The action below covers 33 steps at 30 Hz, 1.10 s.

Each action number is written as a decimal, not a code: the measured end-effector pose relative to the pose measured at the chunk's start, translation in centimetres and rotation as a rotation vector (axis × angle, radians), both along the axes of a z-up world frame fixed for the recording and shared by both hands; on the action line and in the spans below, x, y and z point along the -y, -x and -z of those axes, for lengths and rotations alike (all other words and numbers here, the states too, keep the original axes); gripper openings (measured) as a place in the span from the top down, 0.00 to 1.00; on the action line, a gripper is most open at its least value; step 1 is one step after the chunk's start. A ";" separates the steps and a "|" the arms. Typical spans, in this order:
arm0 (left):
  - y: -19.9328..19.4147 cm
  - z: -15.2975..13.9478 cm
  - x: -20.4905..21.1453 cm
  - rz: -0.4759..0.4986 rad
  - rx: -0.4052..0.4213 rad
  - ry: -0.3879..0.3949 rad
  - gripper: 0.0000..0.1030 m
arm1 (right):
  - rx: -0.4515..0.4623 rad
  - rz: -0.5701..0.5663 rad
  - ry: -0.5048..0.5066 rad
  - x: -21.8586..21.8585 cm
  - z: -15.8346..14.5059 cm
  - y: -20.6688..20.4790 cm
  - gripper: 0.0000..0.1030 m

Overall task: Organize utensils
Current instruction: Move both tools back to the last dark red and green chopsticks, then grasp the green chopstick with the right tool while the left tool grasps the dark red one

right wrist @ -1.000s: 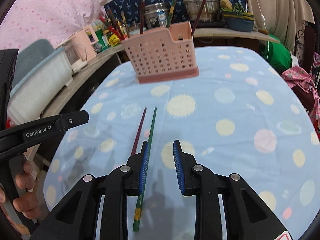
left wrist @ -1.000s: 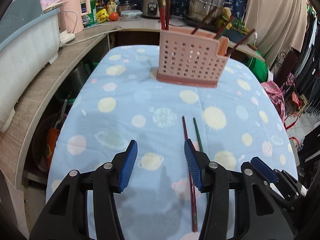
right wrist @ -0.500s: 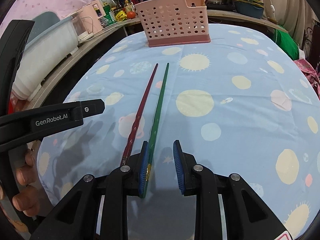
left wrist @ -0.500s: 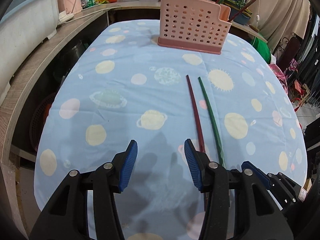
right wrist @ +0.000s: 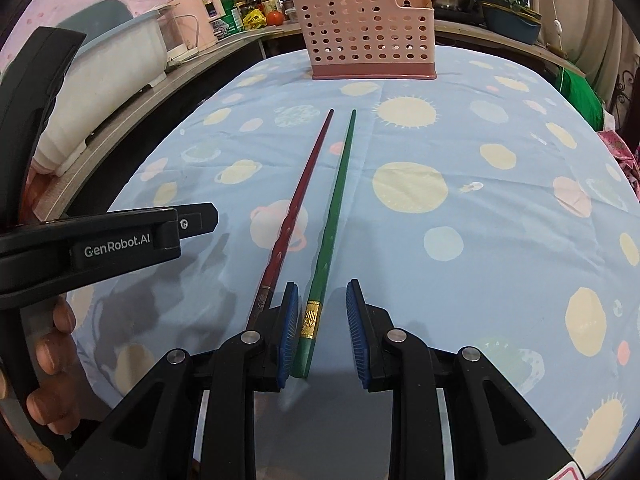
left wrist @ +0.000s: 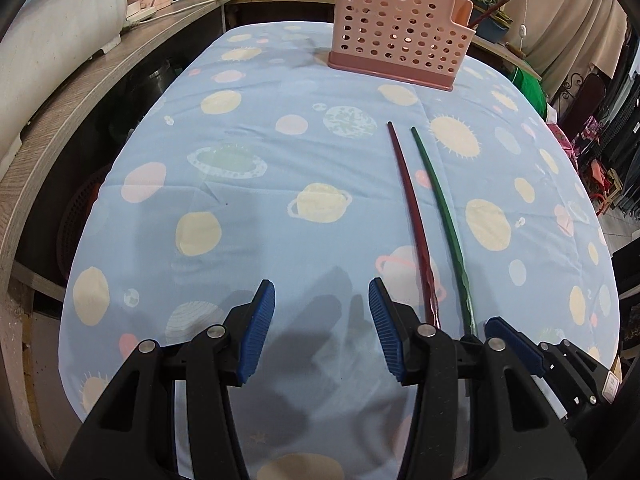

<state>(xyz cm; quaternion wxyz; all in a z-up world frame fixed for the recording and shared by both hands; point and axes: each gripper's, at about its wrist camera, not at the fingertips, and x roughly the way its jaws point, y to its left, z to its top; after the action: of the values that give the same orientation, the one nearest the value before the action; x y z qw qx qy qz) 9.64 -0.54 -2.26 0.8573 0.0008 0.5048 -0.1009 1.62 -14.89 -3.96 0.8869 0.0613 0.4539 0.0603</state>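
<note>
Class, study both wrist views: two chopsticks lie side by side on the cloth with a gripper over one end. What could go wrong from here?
1. The right hand-held gripper straddles the green chopstick, yet the red chopstick lies close beside it; one finger might nudge it.
2. The thin chopstick lies flat on soft cloth, so closing pads may catch fabric or slip off.
</note>
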 end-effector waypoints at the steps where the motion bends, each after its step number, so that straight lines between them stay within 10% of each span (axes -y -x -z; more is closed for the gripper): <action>1: 0.1 0.1 0.0 0.002 -0.001 -0.001 0.55 | 0.002 0.000 0.004 -0.1 0.0 0.1 0.76; 33: 2.3 1.1 1.3 0.060 -0.029 0.008 0.42 | 0.065 0.031 0.099 0.3 0.2 2.5 0.93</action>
<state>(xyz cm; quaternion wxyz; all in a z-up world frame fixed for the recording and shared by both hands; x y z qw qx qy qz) 7.35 -1.82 -3.35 0.8465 0.0110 0.5164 -0.1288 -0.85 -15.16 -4.20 0.9039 0.0221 0.4264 0.0259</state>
